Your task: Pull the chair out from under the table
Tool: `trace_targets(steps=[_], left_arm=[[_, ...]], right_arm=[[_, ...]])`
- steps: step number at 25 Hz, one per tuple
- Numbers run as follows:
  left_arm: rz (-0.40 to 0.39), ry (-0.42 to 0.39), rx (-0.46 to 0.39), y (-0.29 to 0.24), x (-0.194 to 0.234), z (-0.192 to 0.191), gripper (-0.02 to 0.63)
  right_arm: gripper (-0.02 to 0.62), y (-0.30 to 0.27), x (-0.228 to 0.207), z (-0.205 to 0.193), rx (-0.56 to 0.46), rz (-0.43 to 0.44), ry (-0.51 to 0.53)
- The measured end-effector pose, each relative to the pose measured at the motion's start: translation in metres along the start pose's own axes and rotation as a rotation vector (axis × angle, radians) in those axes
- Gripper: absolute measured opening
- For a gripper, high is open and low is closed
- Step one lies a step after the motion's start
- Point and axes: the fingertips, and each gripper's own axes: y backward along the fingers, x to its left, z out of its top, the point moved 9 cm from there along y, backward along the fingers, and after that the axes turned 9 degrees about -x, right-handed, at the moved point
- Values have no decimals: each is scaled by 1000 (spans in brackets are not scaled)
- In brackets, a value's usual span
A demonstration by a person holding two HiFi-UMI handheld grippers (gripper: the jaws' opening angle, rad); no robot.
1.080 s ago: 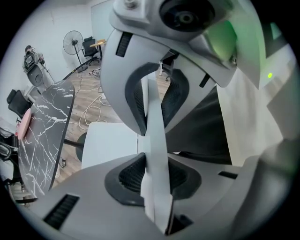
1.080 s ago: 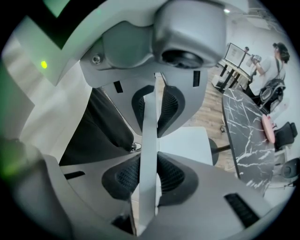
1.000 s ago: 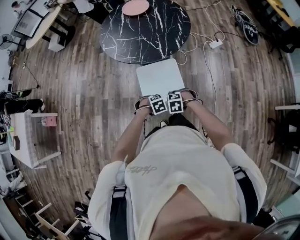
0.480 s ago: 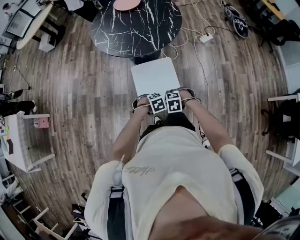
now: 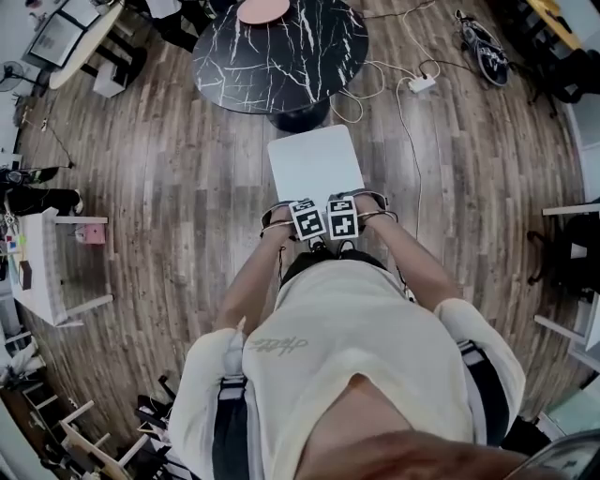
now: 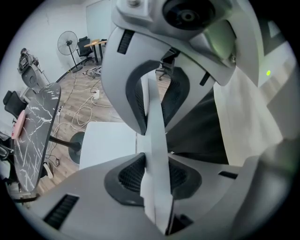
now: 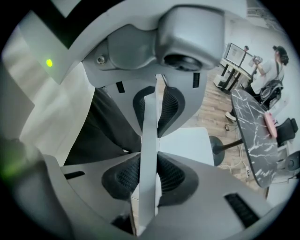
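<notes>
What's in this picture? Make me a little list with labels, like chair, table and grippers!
chair: white, whole seat showing, just in front of the table
table: round, black marble top, pink thing on it
left gripper: shut on the backrest
right gripper: shut on the backrest too
floor: wooden, with a white power strip

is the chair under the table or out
Out: the chair shows its whole white seat in the head view, clear of the table rim.
</notes>
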Motion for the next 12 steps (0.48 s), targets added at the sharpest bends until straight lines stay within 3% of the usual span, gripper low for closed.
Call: trace_targets(steps=[12], left_arm=[[31,48,-7,-9,-48,-3,100]], right_arm=[[86,-3,44,-4,-14,37,49]])
